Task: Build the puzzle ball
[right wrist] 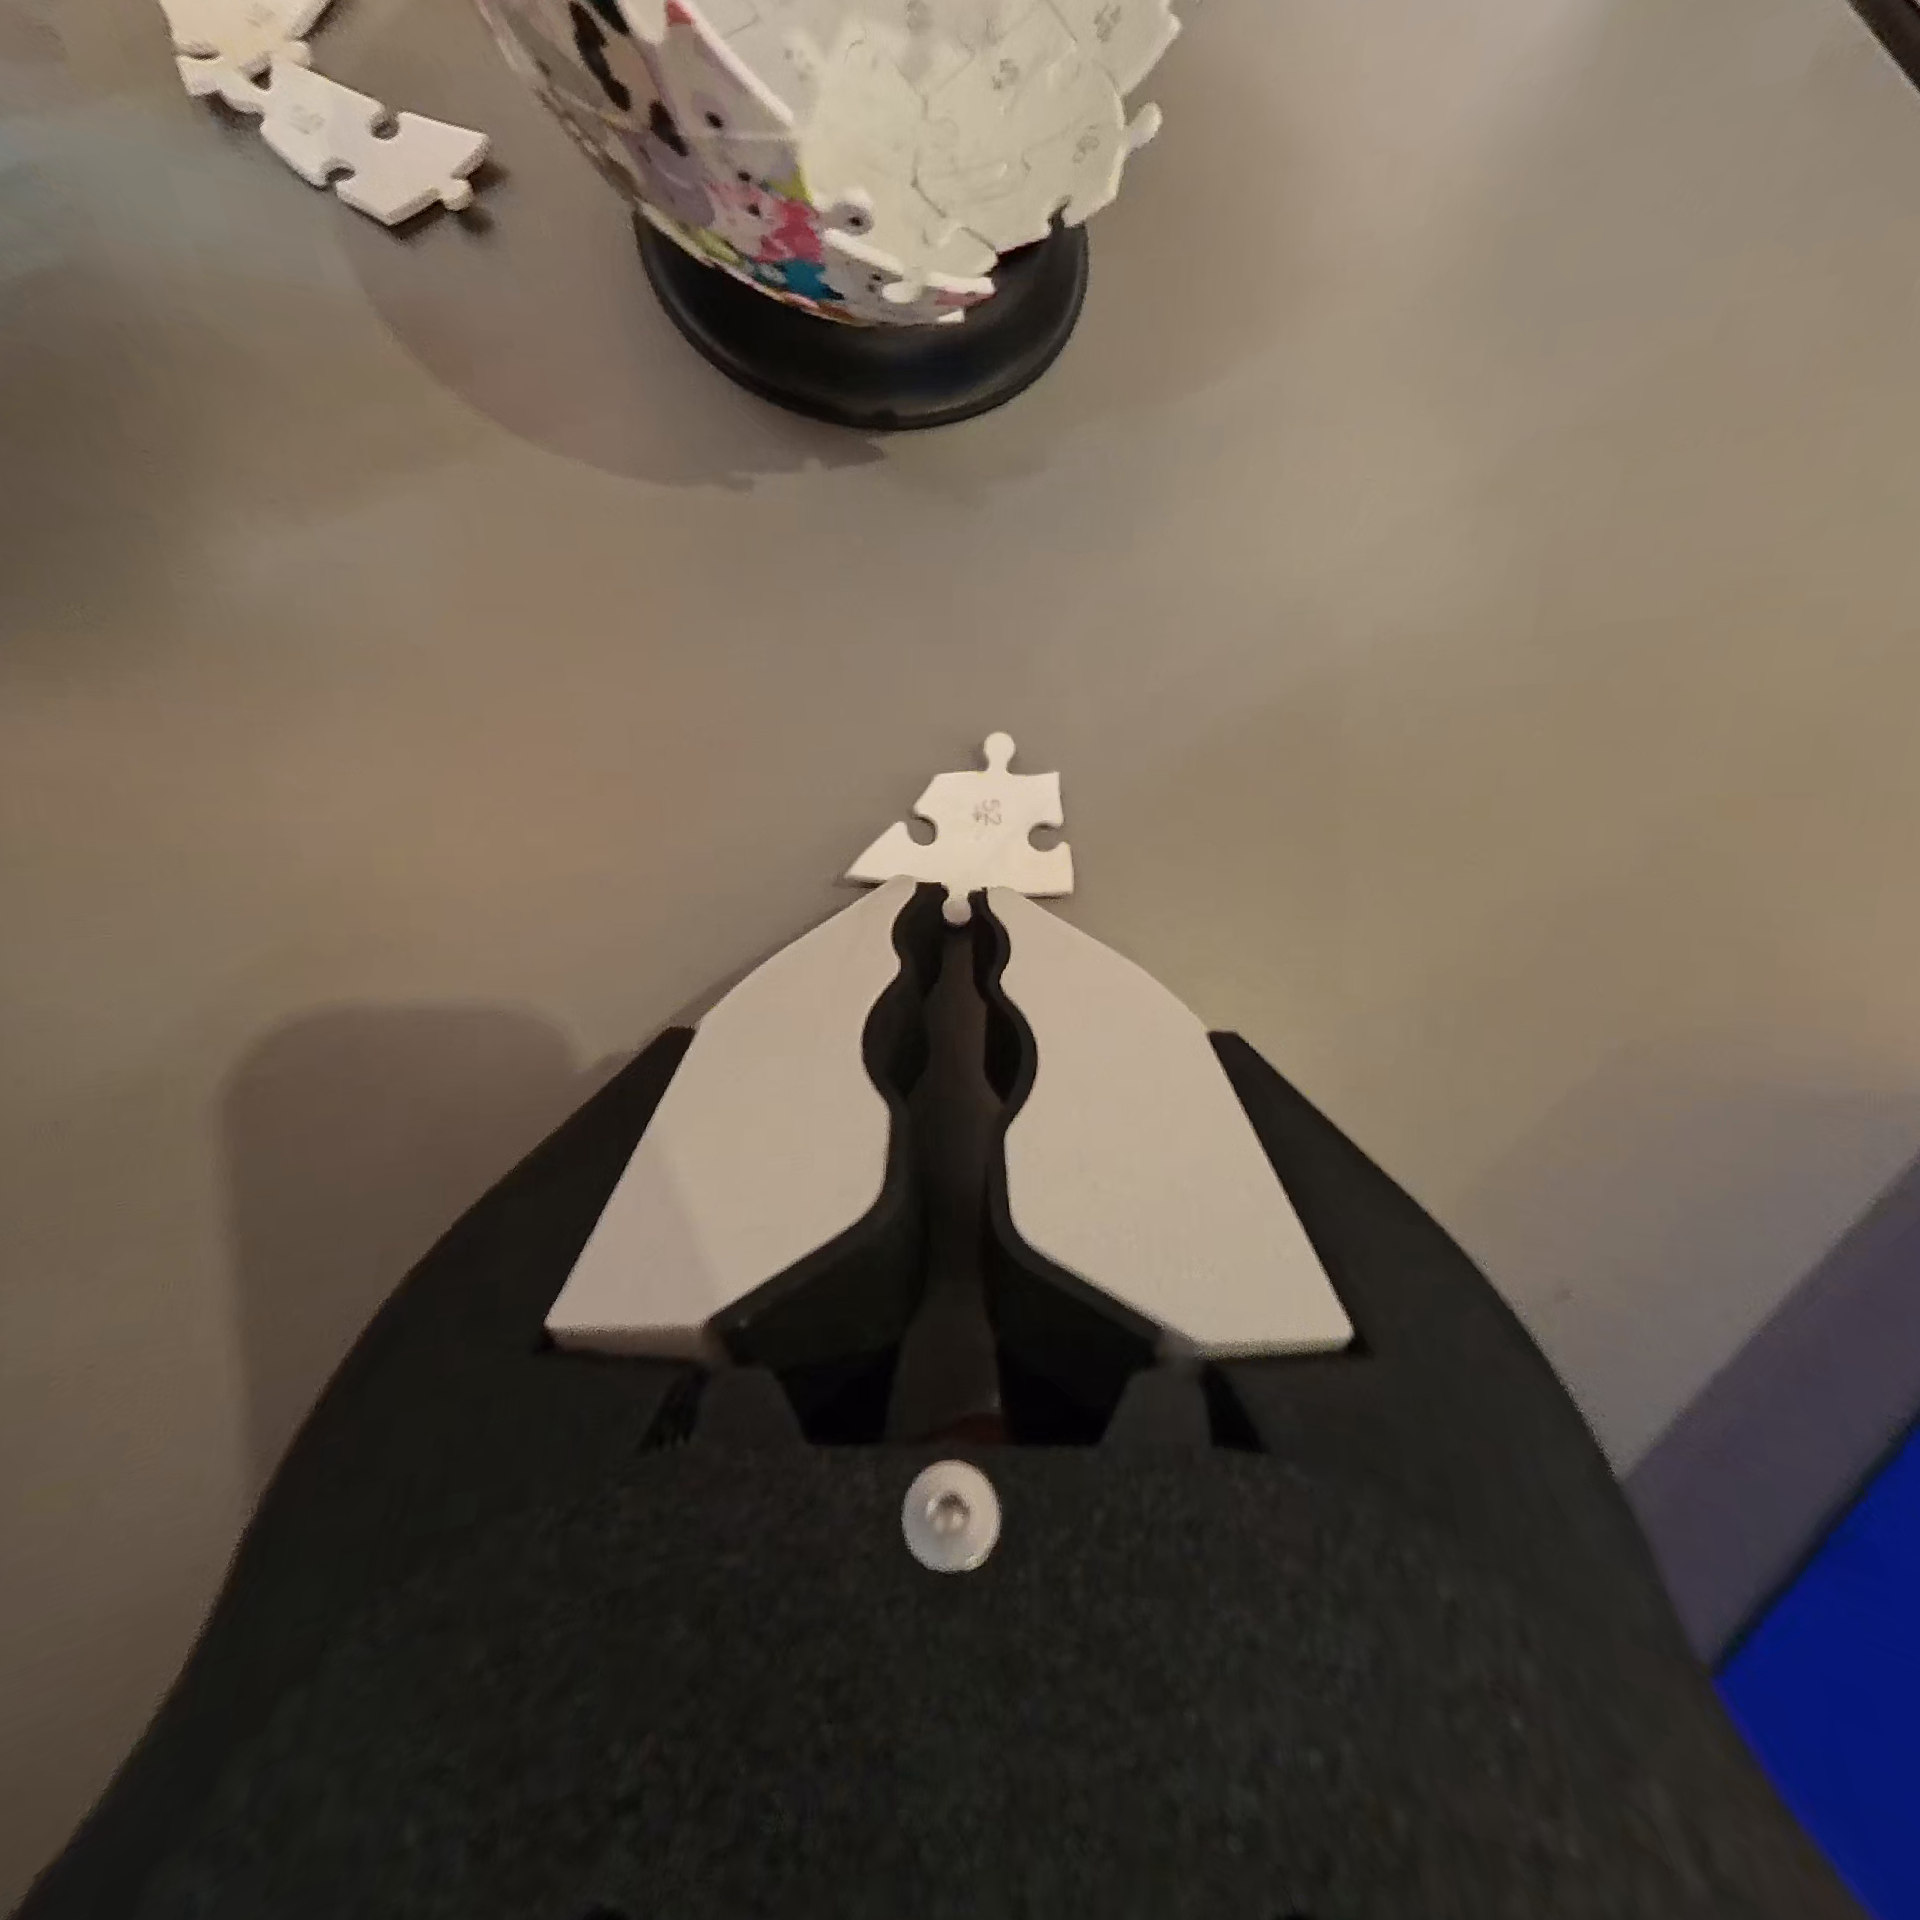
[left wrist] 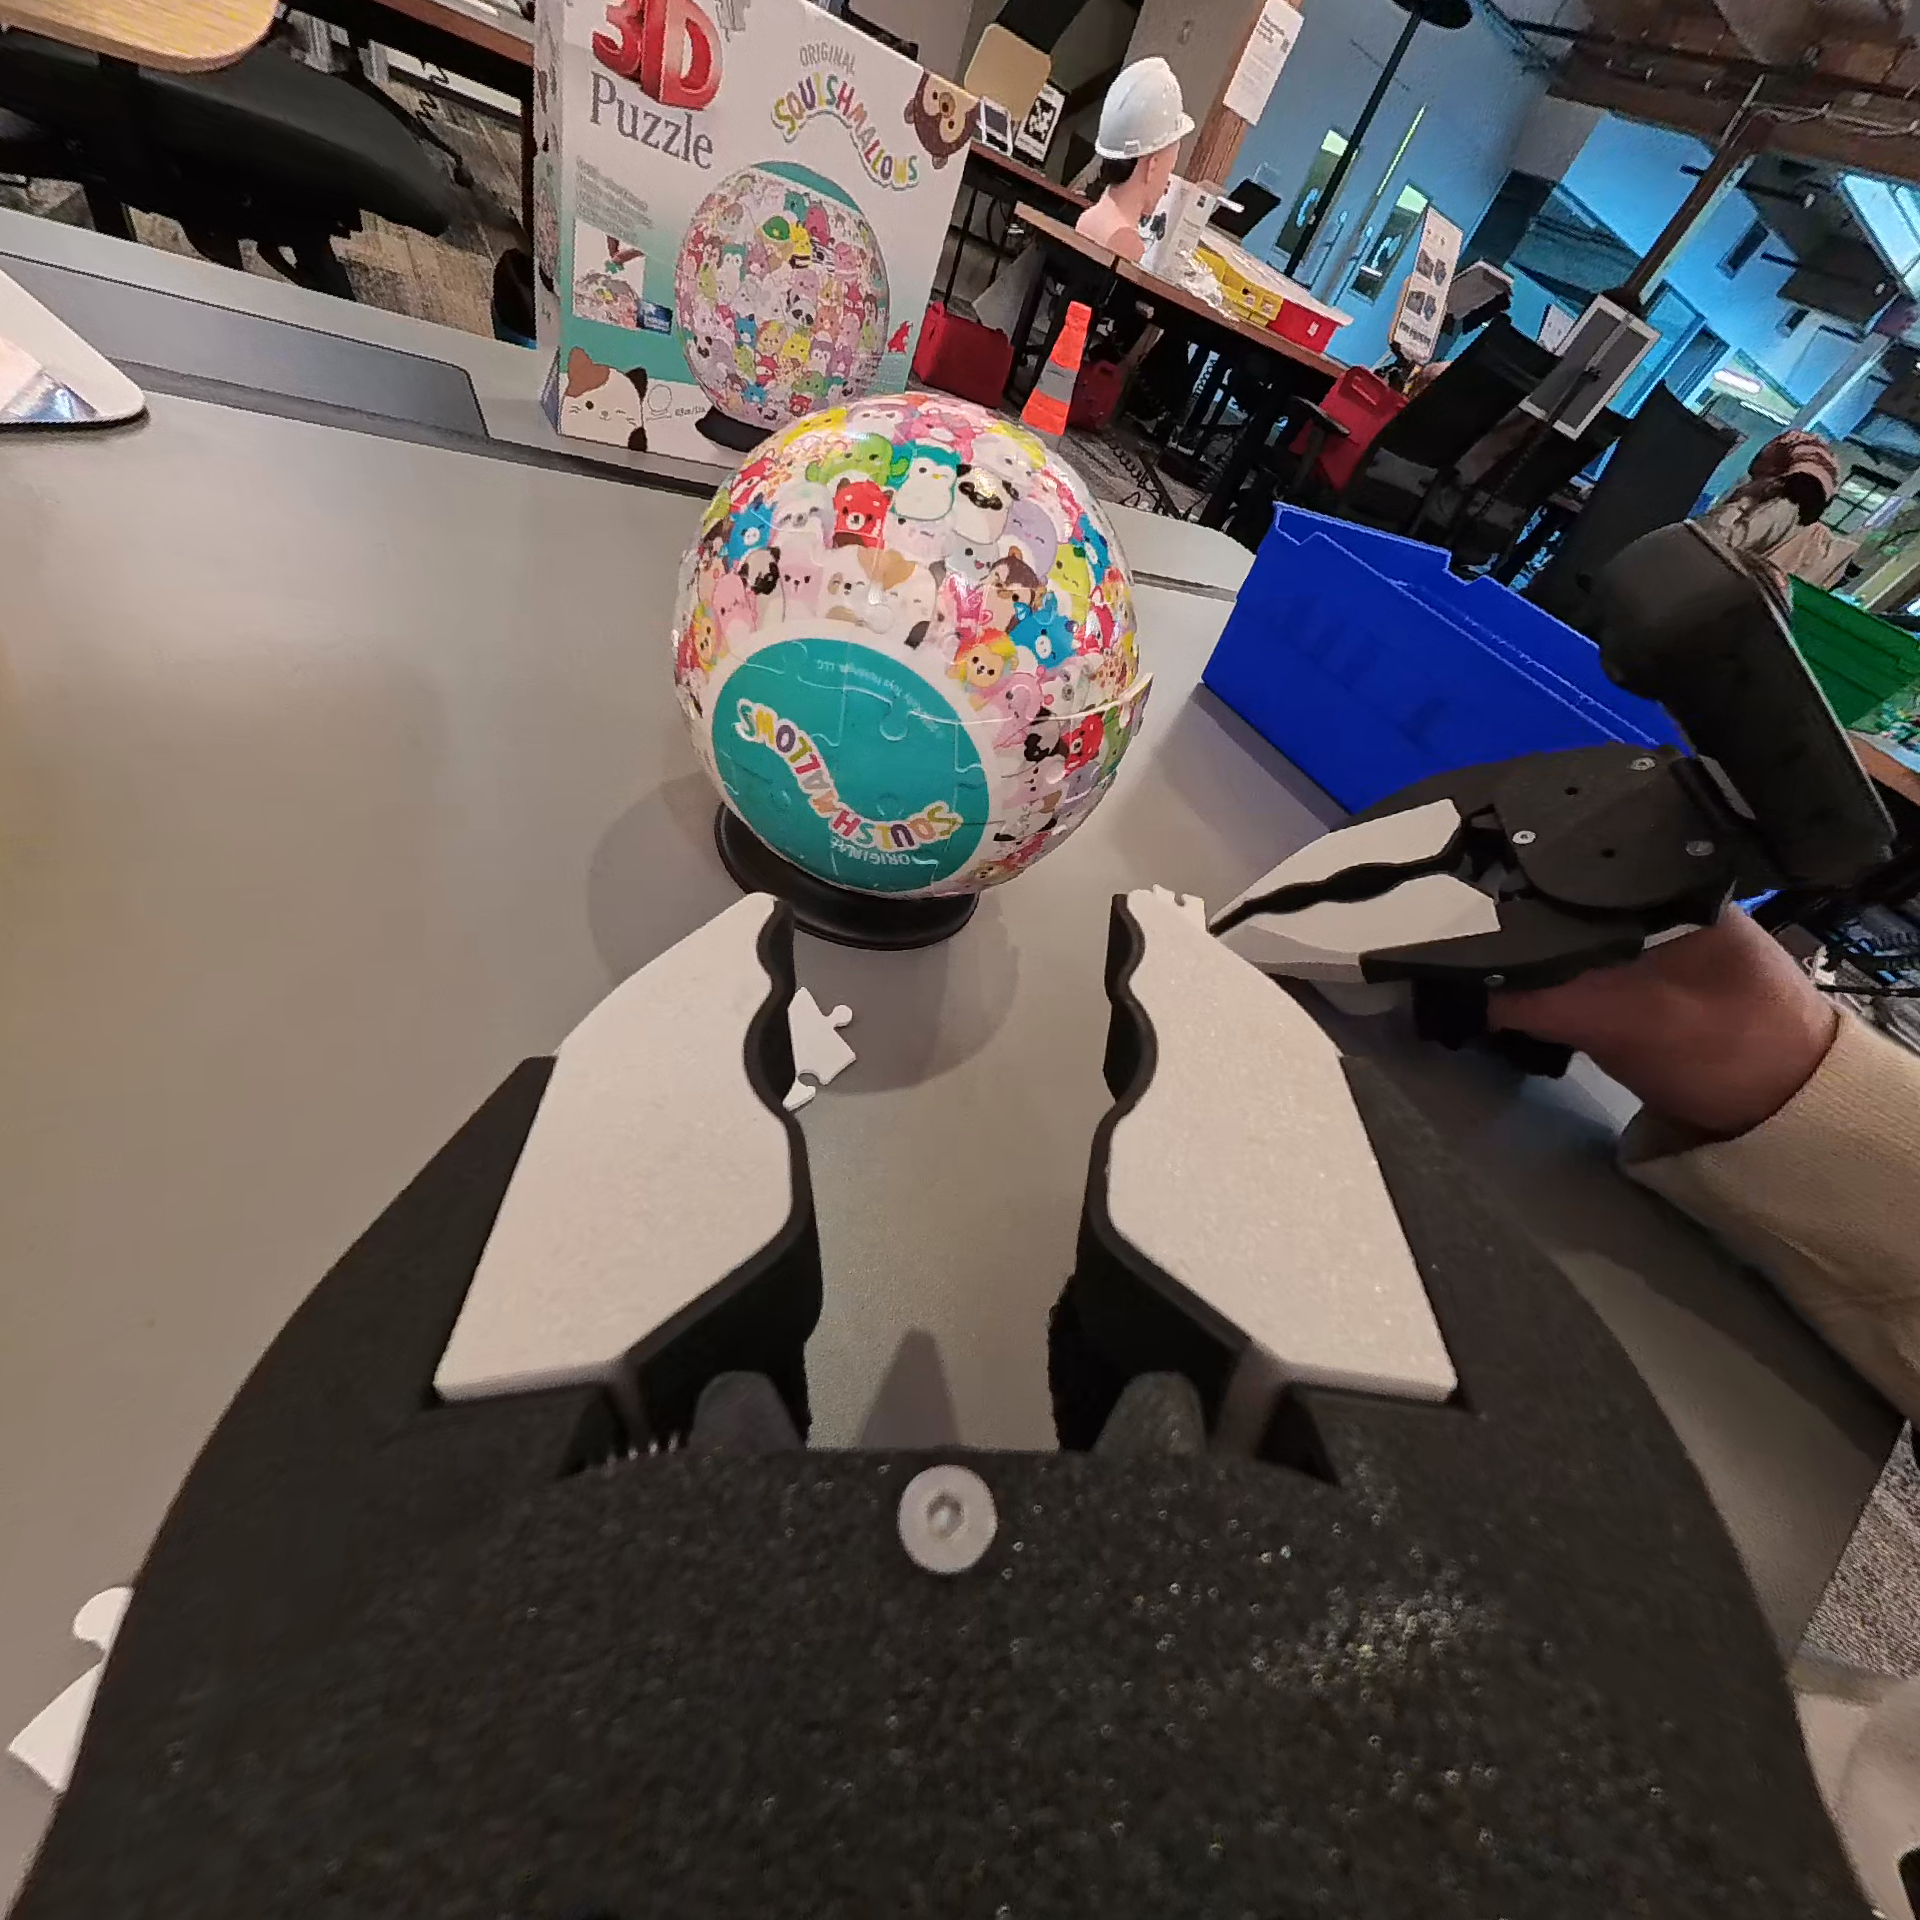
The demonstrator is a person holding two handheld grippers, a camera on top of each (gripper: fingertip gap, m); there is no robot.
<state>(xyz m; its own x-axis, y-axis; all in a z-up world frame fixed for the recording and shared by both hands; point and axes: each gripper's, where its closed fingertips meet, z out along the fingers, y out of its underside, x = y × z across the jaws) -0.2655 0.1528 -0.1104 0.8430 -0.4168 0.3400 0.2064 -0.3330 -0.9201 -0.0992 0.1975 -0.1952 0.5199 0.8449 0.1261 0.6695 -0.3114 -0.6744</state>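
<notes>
A grey, matte table (left wrist: 312, 727) holds a glossy puzzle ball (left wrist: 909, 644), a sphere covered in bright cartoon animals with a round teal patch on its lower front. It sits on a low black ring stand (left wrist: 862, 920). Seen from the right wrist view, the ball's far side is unfinished: the plain white inner faces of its curved pieces show through a jagged gap.

The left gripper (left wrist: 940, 945) has 2 broad fingers, white foam-textured on top with wavy black inner edges. They stand wide apart and hold nothing, pointing at the stand. A white loose piece (left wrist: 823, 1034) lies flat on the table just beside its left finger.

The right gripper (right wrist: 971, 896), gripped by a hand (left wrist: 1662, 1023) in a cream sleeve, is nearly closed, its tips pinching the small tab of a white piece (right wrist: 977, 836) with knobs and notches. That piece lies near the table, well short of the ball. More white pieces (right wrist: 332, 135), linked in a strip, lie to the left of the stand.

Behind the ball stands the cardboard box (left wrist: 748, 229). A blue plastic bin (left wrist: 1403, 675) sits to the right.
</notes>
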